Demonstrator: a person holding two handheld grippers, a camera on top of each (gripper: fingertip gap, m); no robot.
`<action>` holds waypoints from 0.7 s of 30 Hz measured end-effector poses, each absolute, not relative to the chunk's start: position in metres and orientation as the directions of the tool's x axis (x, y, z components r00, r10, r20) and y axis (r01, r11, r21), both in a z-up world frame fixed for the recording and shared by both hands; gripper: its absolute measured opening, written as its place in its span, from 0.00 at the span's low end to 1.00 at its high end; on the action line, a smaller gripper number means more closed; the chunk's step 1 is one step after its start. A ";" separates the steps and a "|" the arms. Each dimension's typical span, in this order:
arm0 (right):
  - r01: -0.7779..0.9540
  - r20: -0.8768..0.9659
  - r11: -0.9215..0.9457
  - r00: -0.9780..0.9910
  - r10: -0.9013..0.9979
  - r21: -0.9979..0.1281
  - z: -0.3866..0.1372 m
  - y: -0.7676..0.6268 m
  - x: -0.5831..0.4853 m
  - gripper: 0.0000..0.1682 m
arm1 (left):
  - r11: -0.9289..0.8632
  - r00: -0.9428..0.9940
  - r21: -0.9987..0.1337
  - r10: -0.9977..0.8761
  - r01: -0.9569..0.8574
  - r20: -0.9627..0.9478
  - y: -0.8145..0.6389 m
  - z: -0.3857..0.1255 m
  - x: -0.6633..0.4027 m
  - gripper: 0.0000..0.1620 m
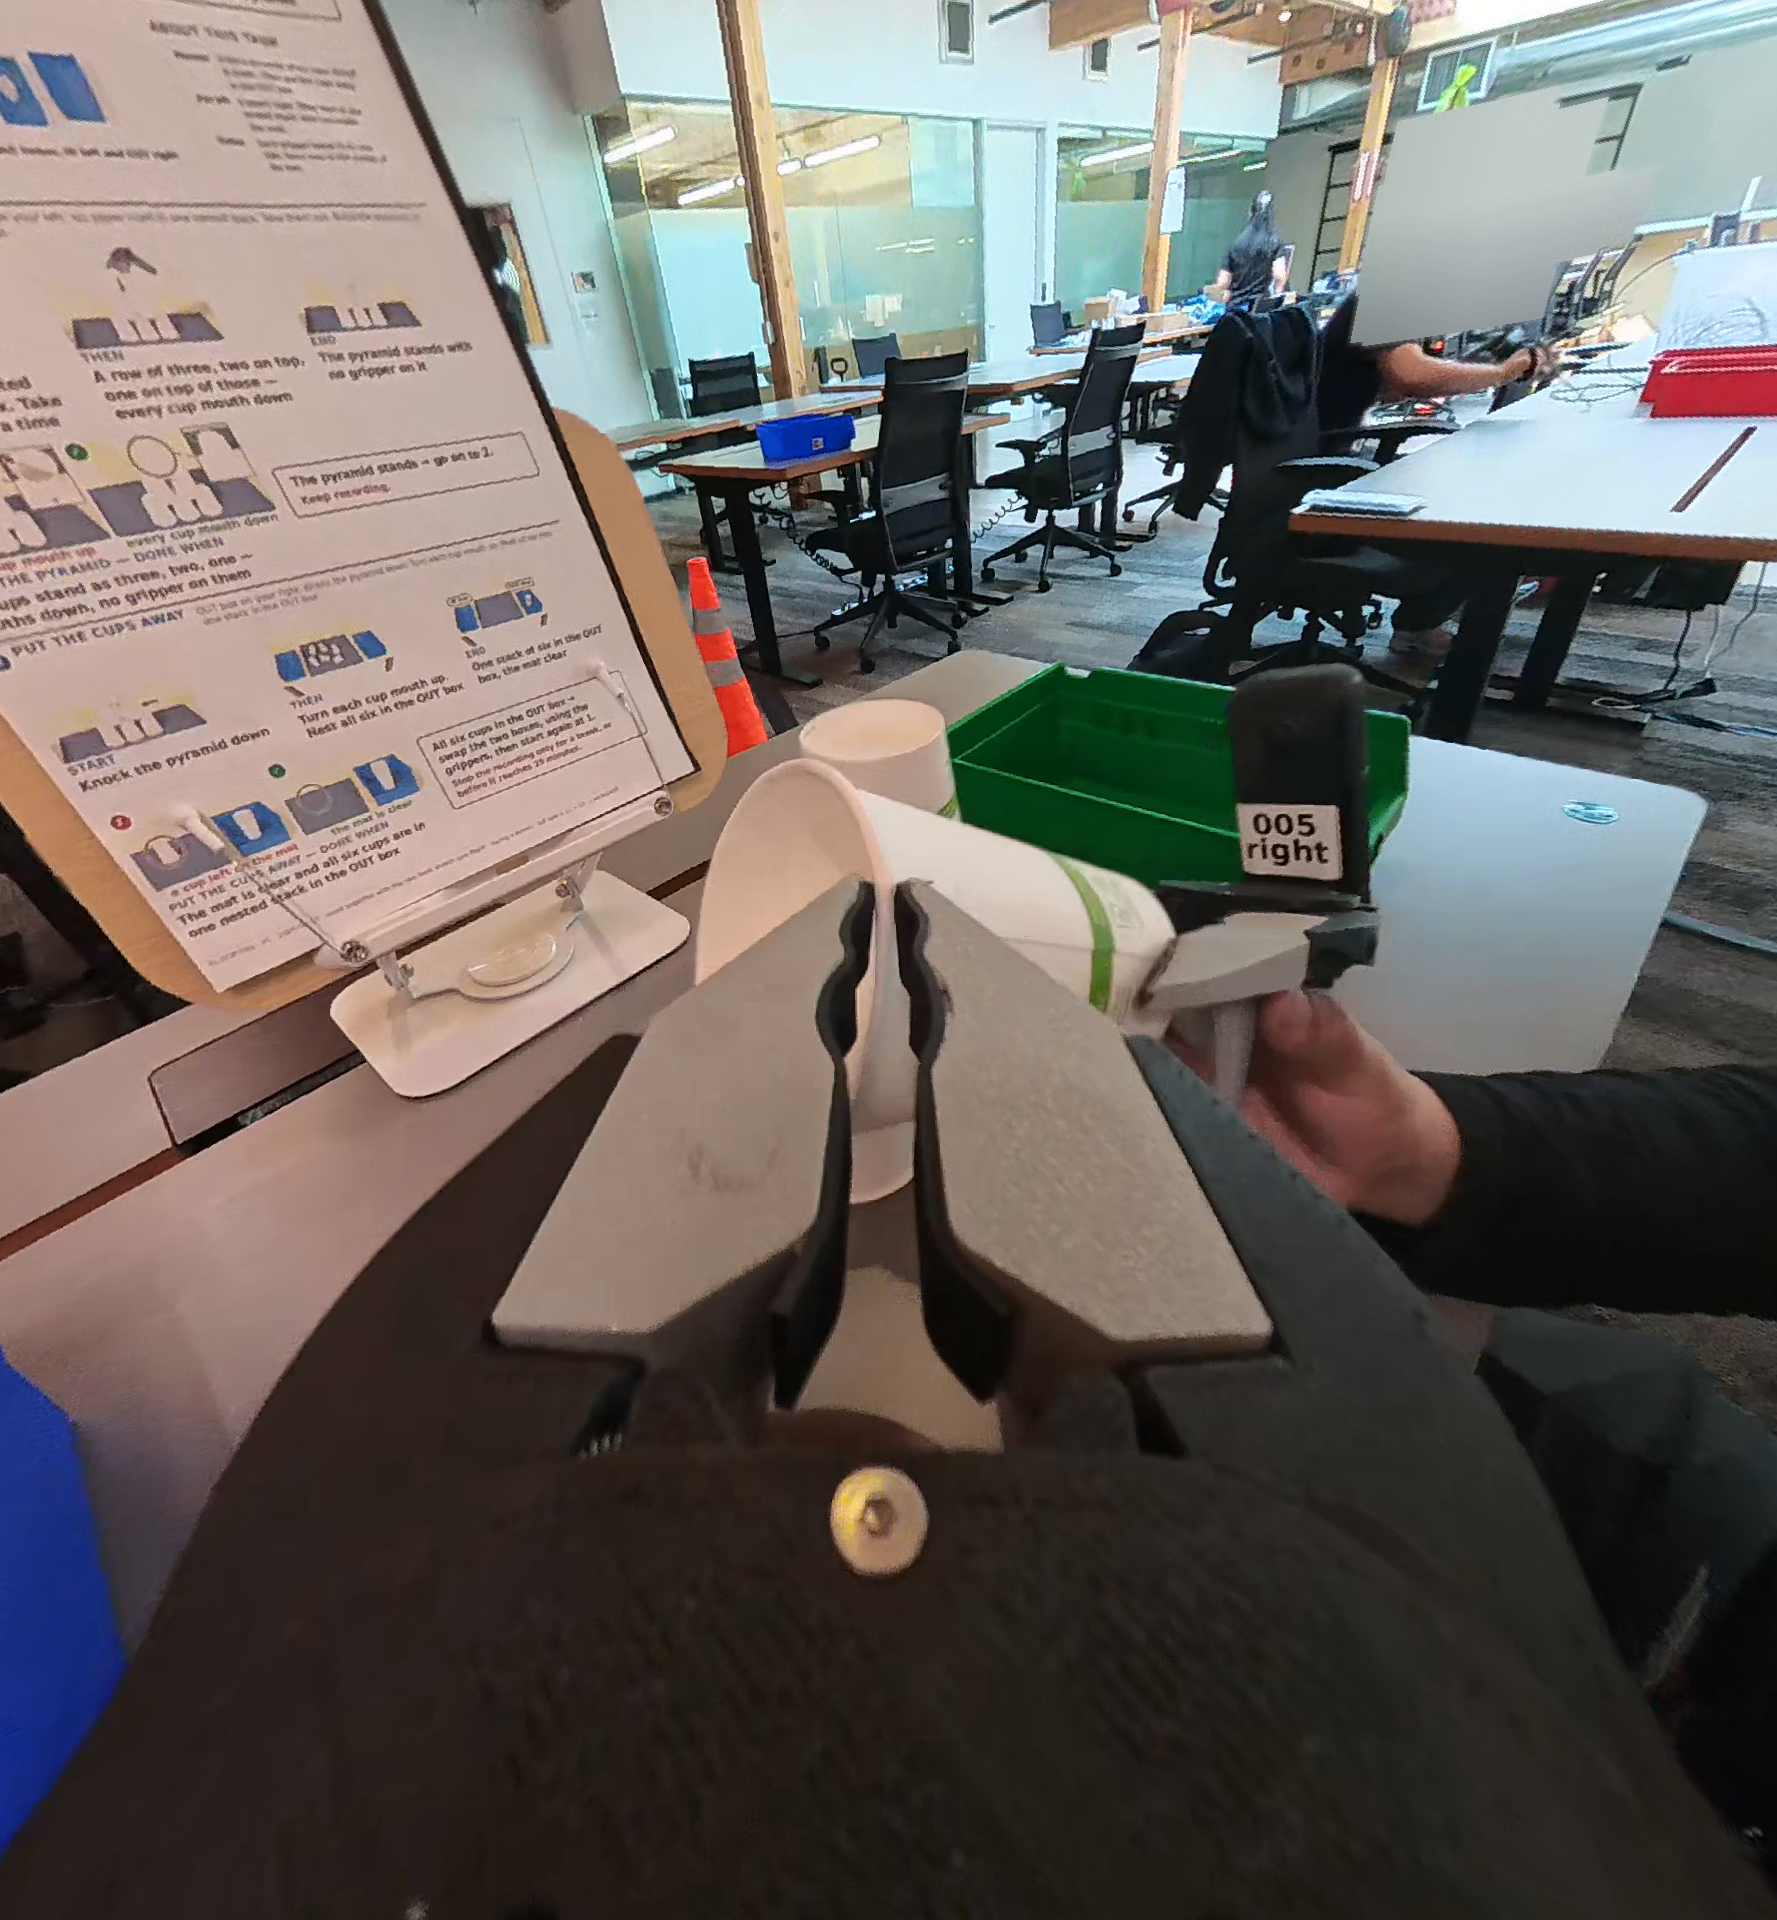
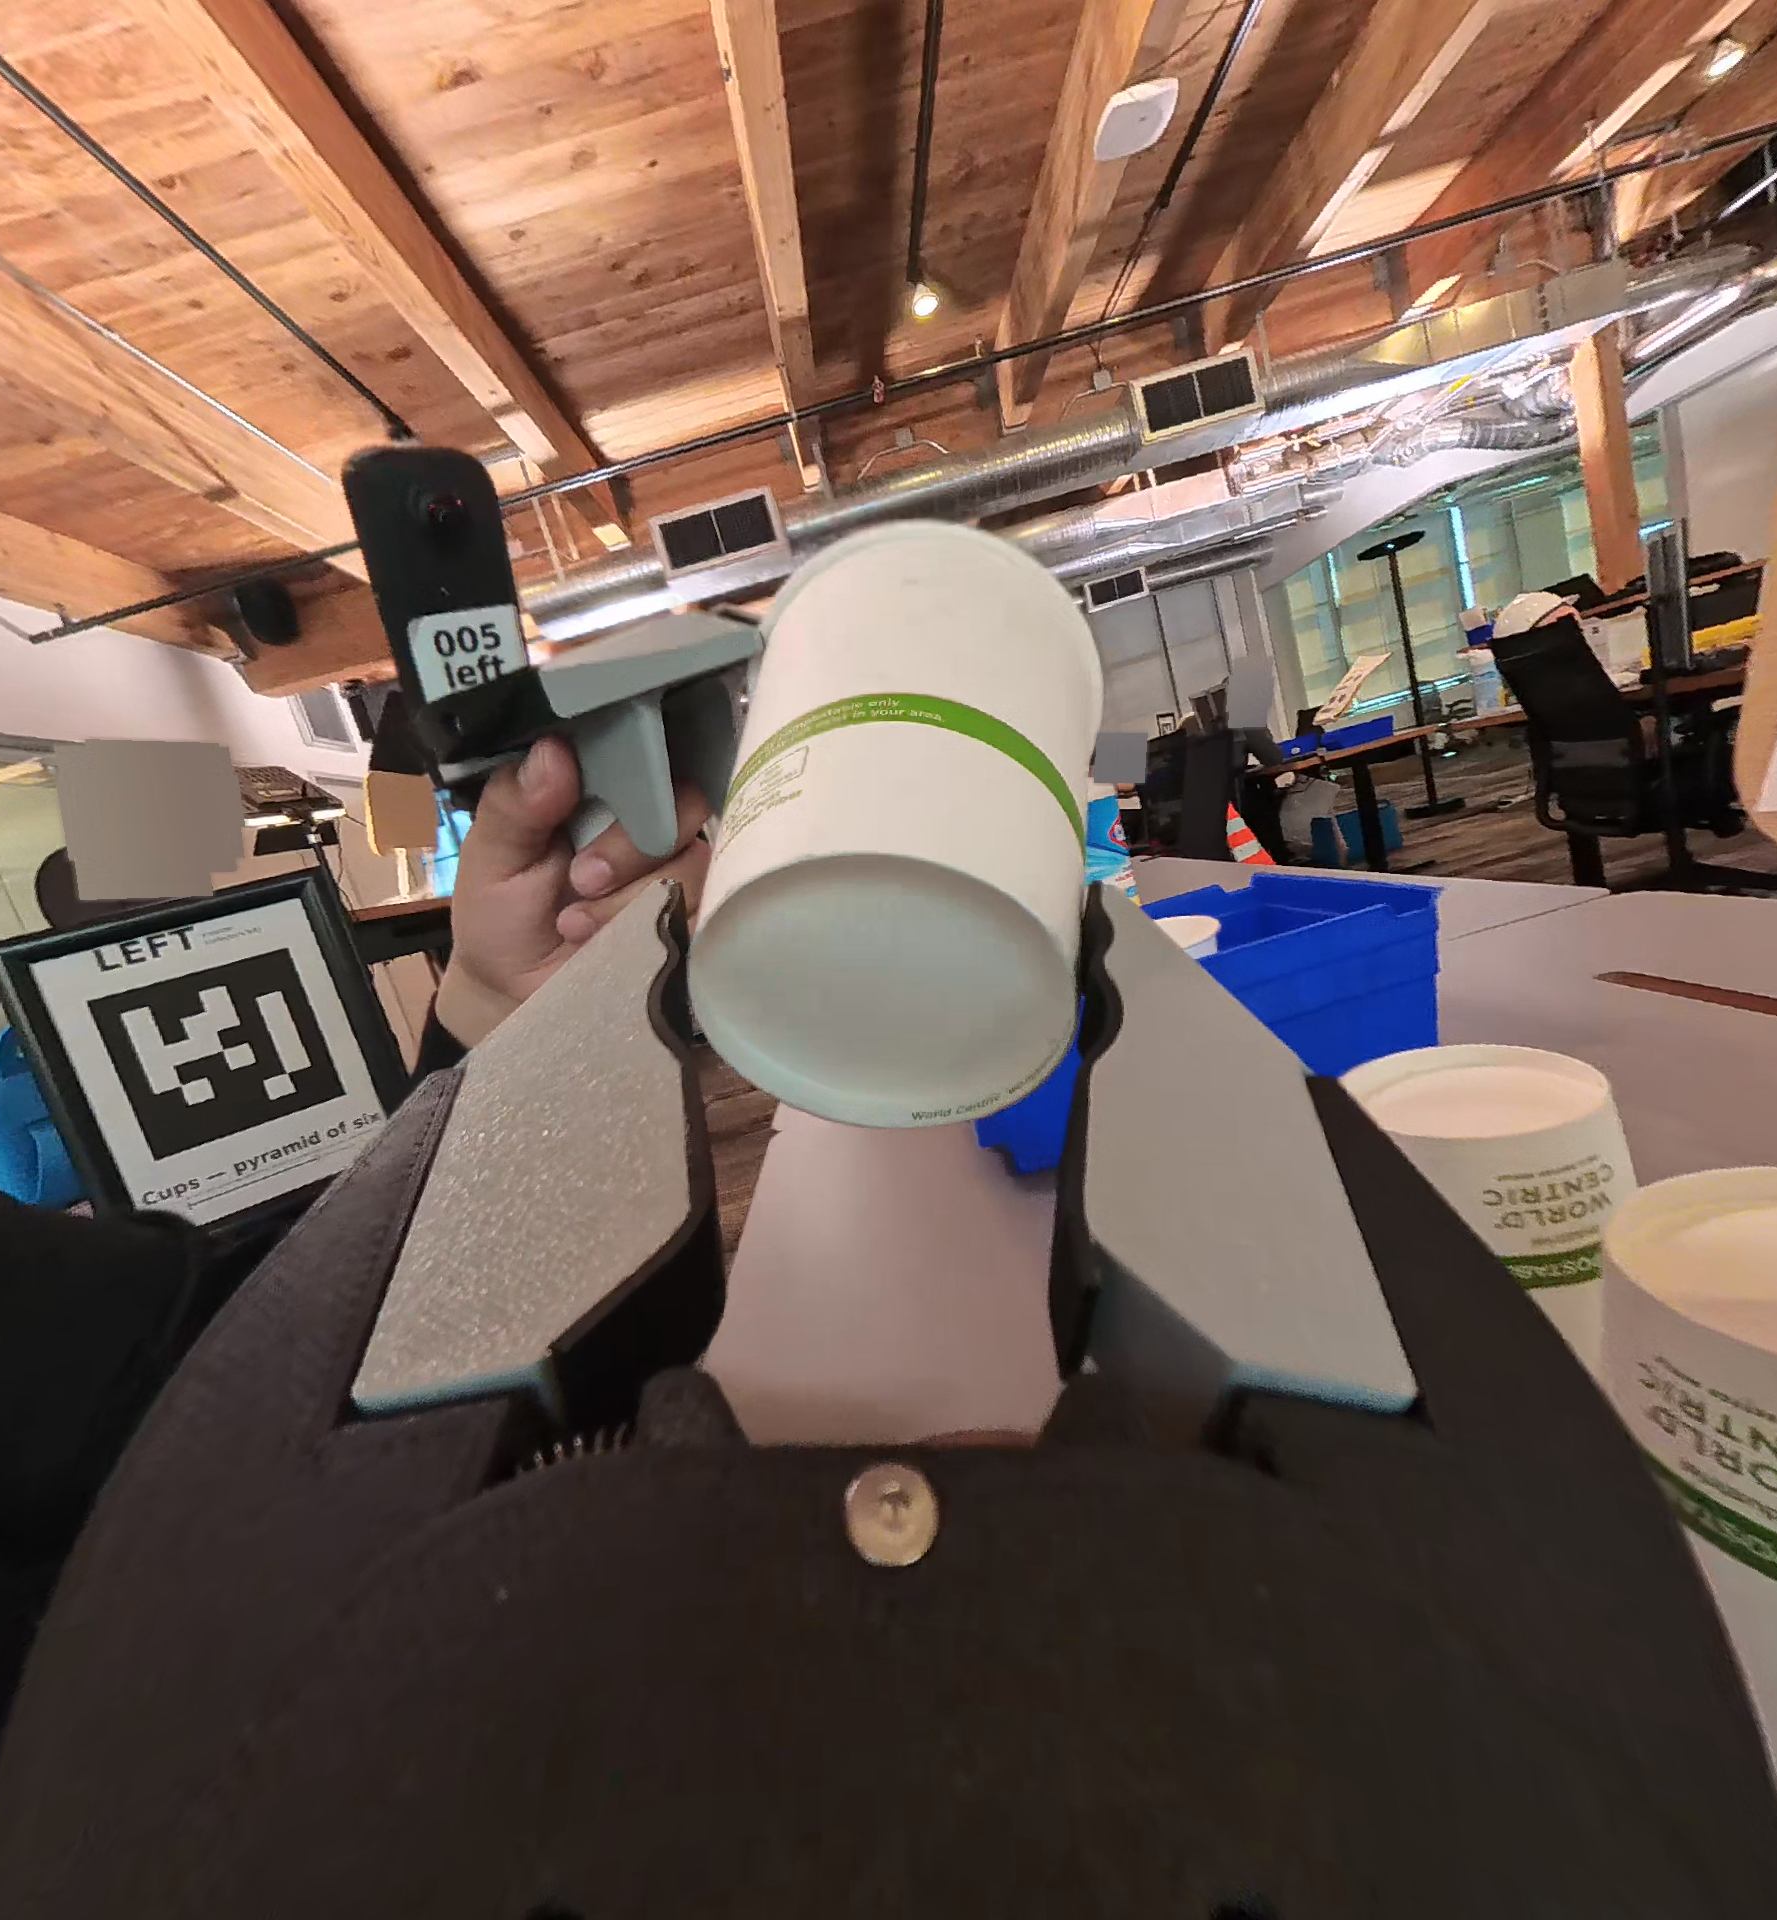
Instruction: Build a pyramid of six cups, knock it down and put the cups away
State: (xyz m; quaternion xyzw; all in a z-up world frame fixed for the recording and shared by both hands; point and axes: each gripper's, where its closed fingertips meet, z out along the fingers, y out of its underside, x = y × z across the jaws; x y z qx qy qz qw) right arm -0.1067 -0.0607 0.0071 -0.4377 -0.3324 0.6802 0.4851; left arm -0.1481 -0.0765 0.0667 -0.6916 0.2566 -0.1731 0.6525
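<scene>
1. Cup (image 1: 977, 894) is held in mid-air just left of the green bin (image 1: 1123, 769), lying sideways.
2. Left gripper (image 1: 886, 935) pinches only its thin rim wall; the paper may buckle or slip.
3. Right gripper (image 2: 879, 997) clamps its base; opposed pulling risks crushing it.
4. Two cups (image 2: 1507, 1164) standing beside the bin could be toppled.

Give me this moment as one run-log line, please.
left gripper: shut on cup rim | right gripper: shut on cup base | cup: held sideways in the air | two more cups upside down on table
</scene>
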 end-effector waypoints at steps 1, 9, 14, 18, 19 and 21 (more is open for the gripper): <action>-0.369 -0.277 -0.306 -0.131 0.952 -0.877 0.007 -0.058 -0.105 0.43 | -0.026 0.812 -0.992 -0.577 -0.124 -0.087 -0.074 0.062 -0.151 0.01; -0.376 -0.252 -0.242 -0.025 0.968 -0.895 0.006 -0.043 -0.099 0.43 | -0.151 0.808 -0.982 -0.589 -0.111 -0.001 -0.068 0.020 -0.166 0.02; -0.370 -0.247 -0.239 -0.026 0.969 -0.898 0.006 -0.043 -0.099 0.43 | -0.204 0.796 -0.971 -0.604 -0.126 0.024 -0.074 -0.002 -0.169 0.02; -0.379 -0.250 -0.253 -0.057 0.966 -0.890 0.009 -0.044 -0.096 0.43 | -0.257 0.748 -0.952 -0.662 -0.164 0.049 -0.084 -0.020 -0.162 0.03; -0.377 -0.249 -0.253 -0.060 0.967 -0.891 0.009 -0.044 -0.096 0.43 | -0.273 0.736 -0.946 -0.674 -0.173 0.060 -0.086 -0.025 -0.160 0.03; -0.369 -0.245 -0.247 -0.053 0.968 -0.896 0.009 -0.044 -0.096 0.43 | -0.292 0.729 -0.940 -0.680 -0.175 0.075 -0.087 -0.032 -0.158 0.03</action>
